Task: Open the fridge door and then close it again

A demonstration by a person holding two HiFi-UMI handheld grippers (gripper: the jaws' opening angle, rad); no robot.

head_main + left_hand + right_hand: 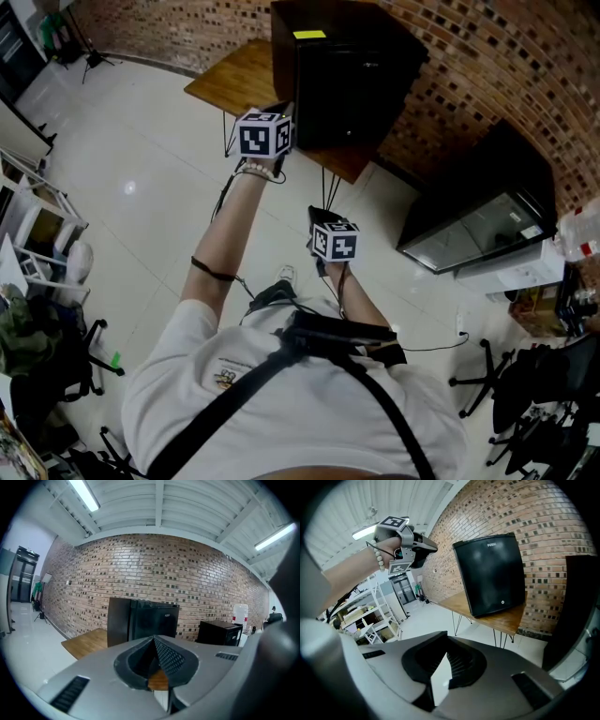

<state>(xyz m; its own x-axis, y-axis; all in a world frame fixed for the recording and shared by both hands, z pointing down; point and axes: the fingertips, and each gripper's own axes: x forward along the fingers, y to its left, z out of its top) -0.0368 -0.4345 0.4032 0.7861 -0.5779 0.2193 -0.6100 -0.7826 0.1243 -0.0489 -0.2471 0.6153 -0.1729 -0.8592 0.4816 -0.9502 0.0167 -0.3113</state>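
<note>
**Head view with both gripper views.** A small, box-shaped black fridge (349,75) stands on a brown wooden surface (232,82) with thin black hairpin legs, set against a red-brown brick wall (487,66). In the right gripper view its glossy door (492,571) lies flush with the body, closed, with a small round lock near its lower right corner.

The left claw (154,640) is held up in the air in front of the fridge, apart from it. Its grey jaws are clenched together with nothing between them, and the ribbed pad (169,658) of one jaw shows. Its white cube with black square markers (263,134) sits above a wrist that wears a pale bead bracelet (259,172).

The right claw (446,639) is held lower and nearer the person's body, well apart from the fridge. Its jaws are likewise clenched and empty, with only a sliver of floor showing between their inner faces.

To the right of the surface, a second black cabinet with a glossy front (473,230) stands by the wall. A clear water bottle with a red band (579,232) stands beside it. The floor (141,187) is of pale glossy tiles. A white shelf rack (42,211) stands at the left, and black office chairs (525,384) at the lower right. The person wears a white shirt (173,375) crossed by black harness straps (234,396).
</note>
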